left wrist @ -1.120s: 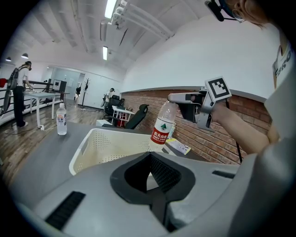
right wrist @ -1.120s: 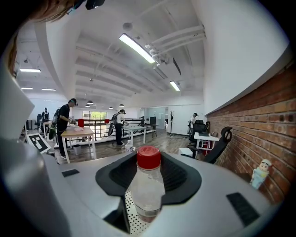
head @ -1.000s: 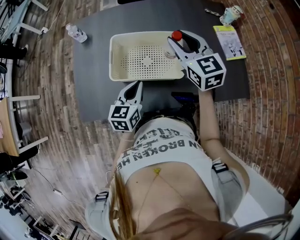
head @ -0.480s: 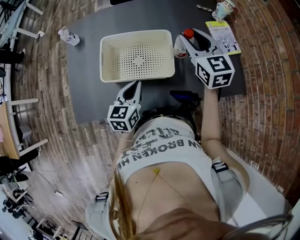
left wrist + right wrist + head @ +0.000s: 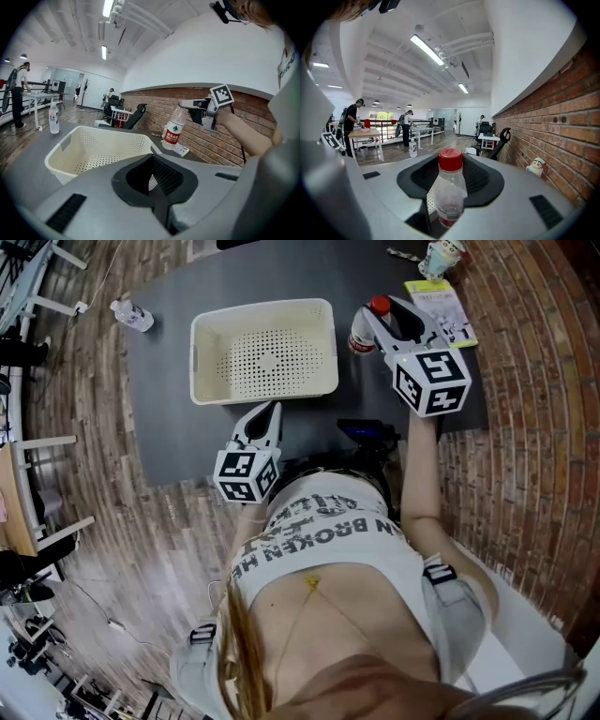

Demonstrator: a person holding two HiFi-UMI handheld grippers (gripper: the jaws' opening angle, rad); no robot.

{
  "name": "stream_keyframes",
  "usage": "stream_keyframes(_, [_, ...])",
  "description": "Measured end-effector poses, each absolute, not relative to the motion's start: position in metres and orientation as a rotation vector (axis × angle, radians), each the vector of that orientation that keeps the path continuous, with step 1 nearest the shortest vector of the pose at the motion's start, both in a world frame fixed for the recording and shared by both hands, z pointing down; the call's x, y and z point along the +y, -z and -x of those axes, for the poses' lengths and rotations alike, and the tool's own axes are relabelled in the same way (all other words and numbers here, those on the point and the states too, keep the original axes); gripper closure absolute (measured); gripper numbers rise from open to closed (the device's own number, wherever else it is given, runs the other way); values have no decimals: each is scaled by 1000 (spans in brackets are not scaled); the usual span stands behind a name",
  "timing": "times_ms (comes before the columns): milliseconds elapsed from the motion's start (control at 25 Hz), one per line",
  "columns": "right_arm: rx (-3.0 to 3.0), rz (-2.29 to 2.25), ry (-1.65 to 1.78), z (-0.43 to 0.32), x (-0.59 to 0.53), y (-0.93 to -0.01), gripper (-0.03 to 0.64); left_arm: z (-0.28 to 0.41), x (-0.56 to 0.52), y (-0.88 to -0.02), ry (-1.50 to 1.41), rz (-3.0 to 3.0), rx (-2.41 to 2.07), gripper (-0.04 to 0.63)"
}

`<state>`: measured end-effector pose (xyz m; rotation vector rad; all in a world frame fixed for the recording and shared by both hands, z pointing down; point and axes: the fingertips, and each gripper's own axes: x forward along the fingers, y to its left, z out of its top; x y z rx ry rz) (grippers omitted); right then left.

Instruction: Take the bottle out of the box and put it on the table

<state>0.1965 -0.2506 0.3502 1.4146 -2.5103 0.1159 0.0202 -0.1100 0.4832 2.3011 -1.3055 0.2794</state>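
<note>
Right of cream perforated plastic basket (image 5: 264, 307), beside yellow-green paper leaflet (image 5: 441, 310): clear red-capped plastic bottle (image 5: 362, 336) (upright) clamped in right gripper (image 5: 371, 322); left gripper (image 5: 272, 412) closed, empty, nearer.

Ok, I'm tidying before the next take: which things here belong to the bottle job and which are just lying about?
Job: bottle, held by the right gripper; box; table.
Lying about: second bottle at the table's far corner; booklet; figurine.
</note>
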Motion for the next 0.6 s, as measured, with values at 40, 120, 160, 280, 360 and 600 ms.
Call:
stream_keyframes(40, [-2510,-1413,-115,-197,-251,-350,463,-21,-110,-483,-280,-2301,-1306,591])
stream_keyframes(120, [-2509,-1410,-115,-199,-251,-351,463,-24,-110,-482,-281,-2303,-1305,591])
stream_keyframes(160, [-2508,-1409,-118,-201,-251,-352,463,-25,-110,-482,-282,-2304,-1305,591])
stream_keyframes(280, [-2503,-1411,-133,-204,-251,-359,463,-27,-107,-483,-289,-2303,-1307,591])
stream_keyframes(360, [-2495,-1412,-146,-207,-251,-365,463,-28,-106,-484,-294,-2299,-1308,591])
stream_keyframes(600, [-2467,-1390,-202,-215,-251,-389,463,-30,-102,-486,-303,-2289,-1313,591])
